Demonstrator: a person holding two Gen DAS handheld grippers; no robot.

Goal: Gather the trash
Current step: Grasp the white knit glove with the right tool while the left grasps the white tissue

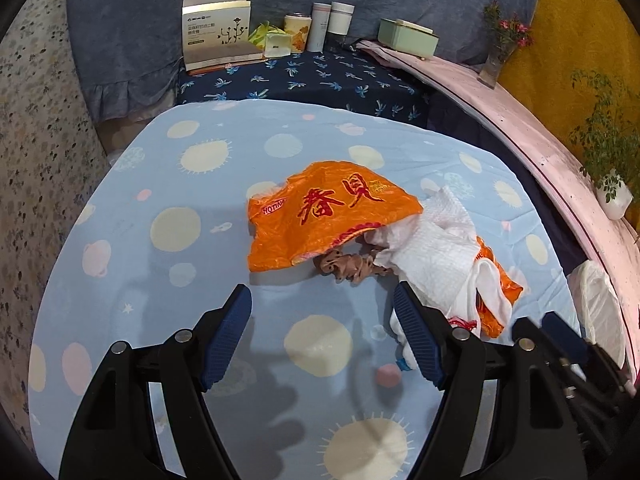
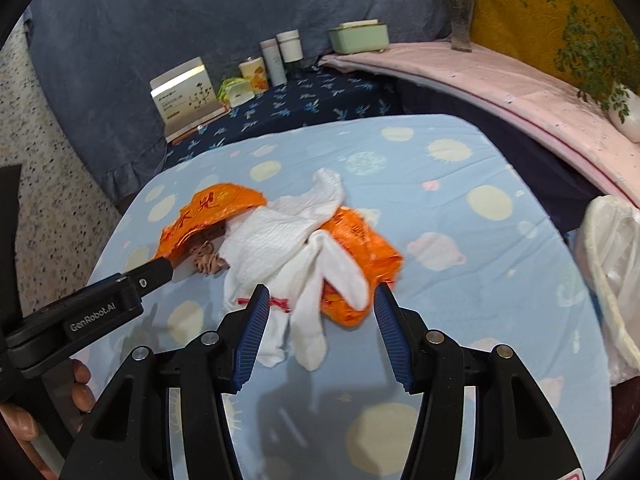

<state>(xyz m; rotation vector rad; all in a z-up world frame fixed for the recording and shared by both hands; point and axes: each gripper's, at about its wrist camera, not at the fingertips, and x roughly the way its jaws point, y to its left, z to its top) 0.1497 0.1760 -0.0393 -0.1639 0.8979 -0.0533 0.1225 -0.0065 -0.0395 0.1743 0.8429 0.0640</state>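
A crumpled orange plastic bag (image 1: 328, 216) with red characters lies on the light blue tablecloth (image 1: 168, 272). White paper towel and white cloth (image 1: 436, 248) sprawl over its right side, and a small brown crumpled scrap (image 1: 352, 268) peeks out underneath. My left gripper (image 1: 324, 312) hovers open just short of the brown scrap, nothing between its blue pads. In the right wrist view my right gripper (image 2: 322, 304) stands open over the white cloth (image 2: 288, 240) and the orange bag's (image 2: 360, 256) near end, pads not pressing. The left gripper (image 2: 164, 269) reaches in from the left at the bag's edge.
A white plastic bag (image 2: 612, 280) hangs at the table's right edge. Behind, a dark blue shelf (image 1: 320, 80) holds a box (image 1: 218, 32), cans, bottles and a green tissue box (image 1: 408, 38). A pink ledge (image 1: 520, 120) carries a vase and a potted plant. A hand (image 2: 80, 384) grips the left tool.
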